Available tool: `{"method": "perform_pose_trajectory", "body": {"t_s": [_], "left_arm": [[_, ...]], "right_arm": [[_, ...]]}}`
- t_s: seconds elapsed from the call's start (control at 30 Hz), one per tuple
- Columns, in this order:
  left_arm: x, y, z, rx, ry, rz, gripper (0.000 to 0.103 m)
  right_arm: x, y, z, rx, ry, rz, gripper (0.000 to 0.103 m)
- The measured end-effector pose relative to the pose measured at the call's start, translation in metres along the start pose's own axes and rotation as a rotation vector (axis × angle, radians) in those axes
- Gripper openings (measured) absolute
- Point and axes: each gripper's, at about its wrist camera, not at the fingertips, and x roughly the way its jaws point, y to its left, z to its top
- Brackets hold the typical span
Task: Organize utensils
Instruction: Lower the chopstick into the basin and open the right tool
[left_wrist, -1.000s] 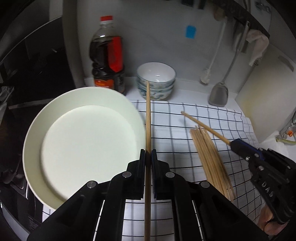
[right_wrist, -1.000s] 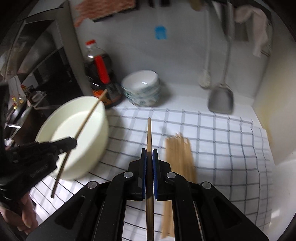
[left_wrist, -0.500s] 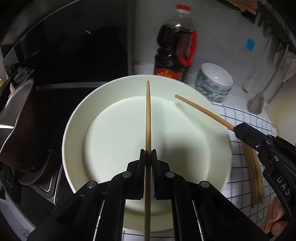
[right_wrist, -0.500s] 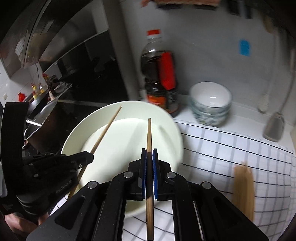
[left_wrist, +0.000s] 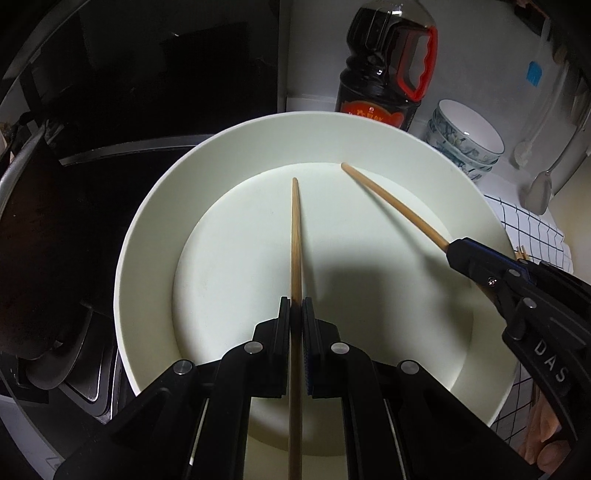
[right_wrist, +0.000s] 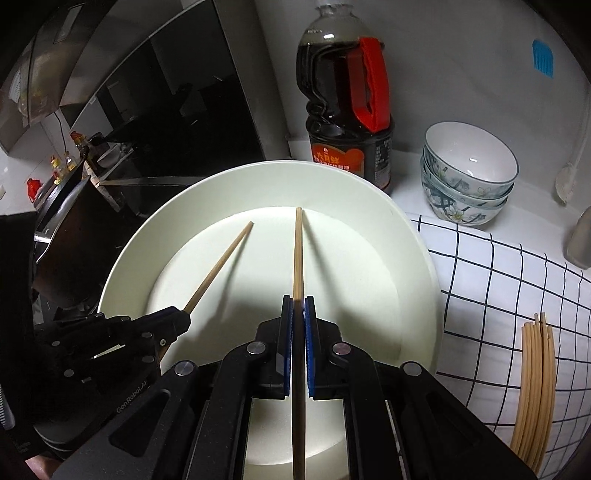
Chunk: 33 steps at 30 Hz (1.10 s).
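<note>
My left gripper (left_wrist: 295, 306) is shut on a wooden chopstick (left_wrist: 295, 236) that points over the middle of a large white plate (left_wrist: 155, 229). My right gripper (right_wrist: 297, 304) is shut on a second chopstick (right_wrist: 297, 254), also over the plate (right_wrist: 417, 280). Each gripper shows in the other's view: the right one (left_wrist: 452, 249) at the right, the left one (right_wrist: 184, 319) at the lower left. Both chopstick tips hang above the plate's flat centre, close together. A bundle of several more chopsticks (right_wrist: 535, 387) lies on the checked cloth (right_wrist: 491, 280) at the right.
A dark sauce bottle (right_wrist: 347, 99) with a red handle stands behind the plate. Stacked patterned bowls (right_wrist: 469, 177) sit to its right. A spatula (left_wrist: 541, 184) and a spoon (left_wrist: 524, 147) hang on the white wall. A black stove (left_wrist: 74, 184) with a pan lies to the left.
Both grippers moved left from the checked cloth to above the plate, each carrying its chopstick, and have lowered closer to the plate. The chopstick tips have come nearer to each other.
</note>
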Motion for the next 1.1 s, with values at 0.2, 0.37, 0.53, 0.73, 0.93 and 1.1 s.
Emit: {"method": "perform_pose_trajectory", "body": {"t_s": [0.2,0.37,0.53,0.73,0.93,1.1], "left_arm": [[-0.006,0.004,0.002,-0.011,-0.015,0.041,0.064],[-0.021,0.010,0.001,-0.026,-0.056,0.071,0.072],[-0.032,0.012,-0.002,-0.043,-0.058,0.084,0.075],[-0.046,0.004,-0.008,-0.050,-0.070,0.078,0.079],[-0.058,-0.012,-0.015,-0.044,-0.077,0.062,0.081],[-0.064,-0.031,-0.023,-0.032,-0.072,0.042,0.082]], "right_arm": [[-0.013,-0.006,0.000,0.013,-0.029,-0.022,0.049],[-0.028,-0.010,-0.002,0.013,-0.050,-0.034,0.049],[-0.040,-0.015,-0.009,0.042,-0.053,-0.024,0.050],[-0.056,-0.021,-0.020,0.051,-0.064,-0.029,0.056],[-0.076,-0.032,-0.034,0.067,-0.076,-0.046,0.059],[-0.095,-0.048,-0.048,0.087,-0.083,-0.070,0.061]]}}
